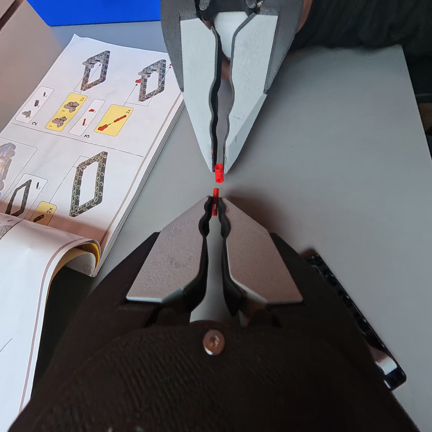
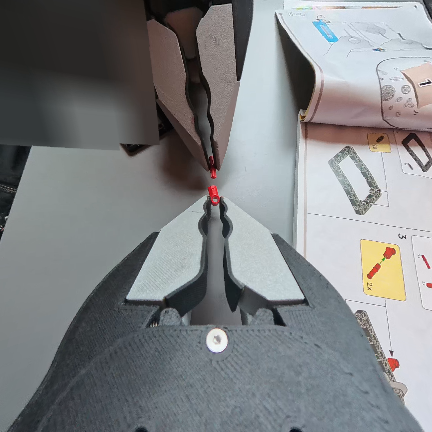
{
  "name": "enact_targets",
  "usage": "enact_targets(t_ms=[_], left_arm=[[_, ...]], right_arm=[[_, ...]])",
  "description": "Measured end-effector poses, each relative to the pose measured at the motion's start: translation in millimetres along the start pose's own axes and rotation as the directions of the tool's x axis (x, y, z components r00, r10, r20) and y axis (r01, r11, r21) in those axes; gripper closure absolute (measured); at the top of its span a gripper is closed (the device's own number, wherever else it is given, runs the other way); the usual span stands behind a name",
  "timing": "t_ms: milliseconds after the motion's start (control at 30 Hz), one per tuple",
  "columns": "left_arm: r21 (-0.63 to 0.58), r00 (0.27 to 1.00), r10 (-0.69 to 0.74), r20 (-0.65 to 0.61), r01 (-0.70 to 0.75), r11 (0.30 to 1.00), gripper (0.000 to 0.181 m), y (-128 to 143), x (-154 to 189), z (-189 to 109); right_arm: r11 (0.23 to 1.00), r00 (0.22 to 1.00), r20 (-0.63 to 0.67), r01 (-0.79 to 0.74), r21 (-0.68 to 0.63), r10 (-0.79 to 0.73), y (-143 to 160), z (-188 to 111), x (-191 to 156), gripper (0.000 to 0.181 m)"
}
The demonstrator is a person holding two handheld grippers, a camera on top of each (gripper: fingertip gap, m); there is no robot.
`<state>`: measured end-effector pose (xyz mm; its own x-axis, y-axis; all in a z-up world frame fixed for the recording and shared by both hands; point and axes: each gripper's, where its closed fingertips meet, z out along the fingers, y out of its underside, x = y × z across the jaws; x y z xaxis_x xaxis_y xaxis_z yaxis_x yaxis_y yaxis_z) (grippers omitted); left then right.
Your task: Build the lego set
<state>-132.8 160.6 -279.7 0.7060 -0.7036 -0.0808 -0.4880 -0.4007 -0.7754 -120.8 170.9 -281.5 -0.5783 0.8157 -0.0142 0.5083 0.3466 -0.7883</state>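
Note:
My left gripper is shut on a thin red Lego axle pin, which sticks out forward past the tips. My right gripper is shut on a short red Lego connector with a round hole in its side. The two grippers face each other tip to tip above the grey table. In the left wrist view the right gripper comes in from the top with the connector. In the right wrist view the left gripper comes in from the top with the pin. A small gap separates the two red parts, which are roughly in line.
An open instruction booklet lies on the grey table to the left of the left gripper; it also shows in the right wrist view on the right. A black Lego frame lies under the left gripper's right side. A blue box stands far left. My two grippers' fingertips are within a few centimetres of each other.

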Motion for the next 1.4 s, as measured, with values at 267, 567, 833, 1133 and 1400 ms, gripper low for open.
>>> enact_targets(t_ms=[267,567,833,1133,1400], left_arm=[[-0.084,1.000,0.003,0.020,-0.001,0.996,0.178,9.1,1.7,8.6],[-0.085,0.999,-0.035,0.016,0.036,0.996,0.178,8.2,1.3,10.2],[-0.087,0.998,-0.068,0.008,0.068,0.994,0.178,8.0,1.0,10.9],[-0.093,0.994,-0.111,-0.014,0.109,0.990,0.179,7.1,1.6,12.0],[-0.094,0.990,-0.139,-0.023,0.136,0.986,0.179,4.5,1.7,14.3]], right_arm=[[0.998,0.998,-0.045,0.031,-0.062,-0.034,6.7,6.4,2.7,0.177],[0.996,0.997,-0.058,0.039,-0.080,-0.044,6.5,10.8,2.7,0.177],[0.996,0.997,-0.066,0.040,-0.085,-0.046,5.7,11.9,3.0,0.177],[0.991,0.994,-0.074,0.072,-0.116,-0.081,5.8,12.7,2.6,0.177],[0.991,0.995,-0.070,0.064,-0.118,-0.073,5.2,13.6,2.2,0.177]])
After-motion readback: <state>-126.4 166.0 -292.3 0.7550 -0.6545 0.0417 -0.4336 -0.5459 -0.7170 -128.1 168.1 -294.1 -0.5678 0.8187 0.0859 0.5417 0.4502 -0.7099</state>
